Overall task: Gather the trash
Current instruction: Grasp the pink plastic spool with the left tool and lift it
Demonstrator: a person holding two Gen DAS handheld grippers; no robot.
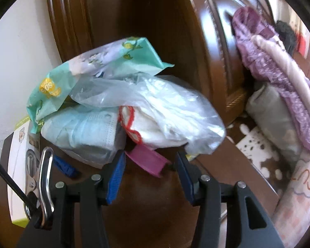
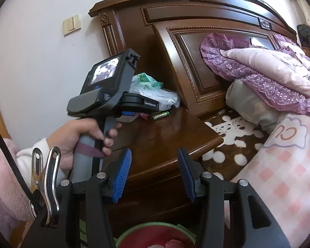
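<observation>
On the wooden nightstand [image 2: 171, 132]: one clear plastic bag [image 1: 155, 103], one teal wrapper [image 1: 57, 86], one battery [image 2: 160, 115]. Left gripper [image 1: 149, 163] and right gripper [image 2: 155, 165] both gape, empty.

On the glossy dark brown wooden nightstand [image 2: 171, 132] lies a crumpled mint-green plastic wrapper [image 1: 57, 86] printed with yellow fruit and green leaves, a clear crinkled plastic bag [image 1: 155, 103], a pale blue pleated face mask [image 1: 80, 128] and a white cloth edged in red stitching [image 1: 132, 124]. A magenta plastic strip [image 1: 148, 161] lies nearer. To the right, a purple lace-trimmed pillow [image 2: 258, 72] rests above a brown sheet with white spots [image 2: 231, 144].
</observation>
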